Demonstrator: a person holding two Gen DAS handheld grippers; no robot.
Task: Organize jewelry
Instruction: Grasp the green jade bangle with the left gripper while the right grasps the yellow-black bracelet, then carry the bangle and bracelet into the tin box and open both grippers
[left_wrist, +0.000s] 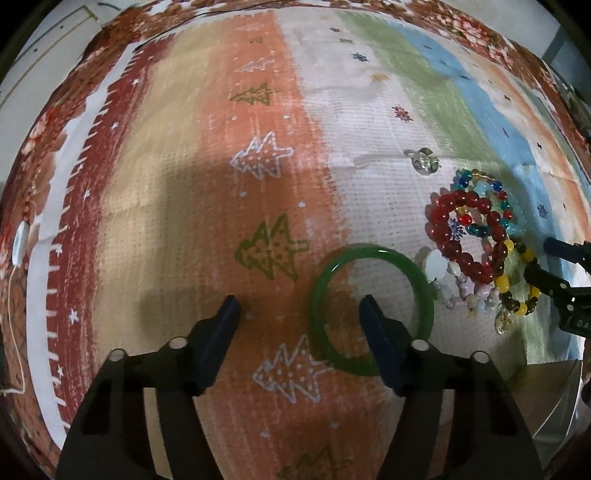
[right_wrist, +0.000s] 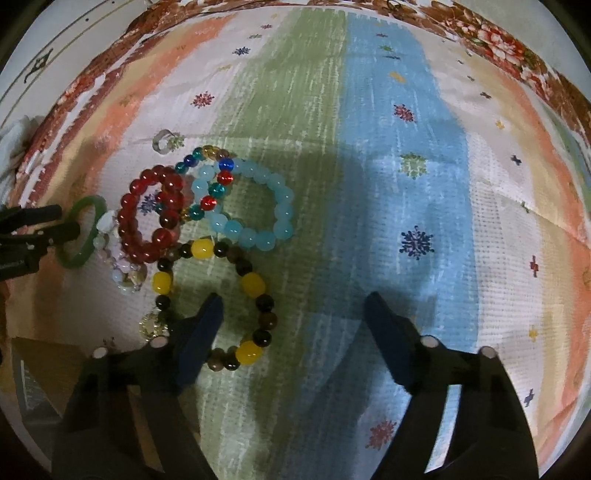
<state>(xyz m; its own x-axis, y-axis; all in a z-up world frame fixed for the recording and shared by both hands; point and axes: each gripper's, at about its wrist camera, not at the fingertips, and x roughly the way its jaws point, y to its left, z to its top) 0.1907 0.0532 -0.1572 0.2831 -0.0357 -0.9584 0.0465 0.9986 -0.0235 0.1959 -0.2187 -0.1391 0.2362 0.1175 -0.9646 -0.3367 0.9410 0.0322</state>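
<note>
Two claws hang open over a striped cloth (right_wrist: 369, 110). The left claw (left_wrist: 299, 306) straddles the green ring (left_wrist: 373, 258)'s rim at lower middle; the right claw (right_wrist: 293, 302) straddles the yellow beads (right_wrist: 255, 284), gripping nothing.

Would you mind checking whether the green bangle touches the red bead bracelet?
Apart. The left wrist view shows bare cloth between the green bangle and red bead bracelet.

No text can be read; faint letters on the right hand-held gripper (left_wrist: 543, 258) stay illegible.
</note>
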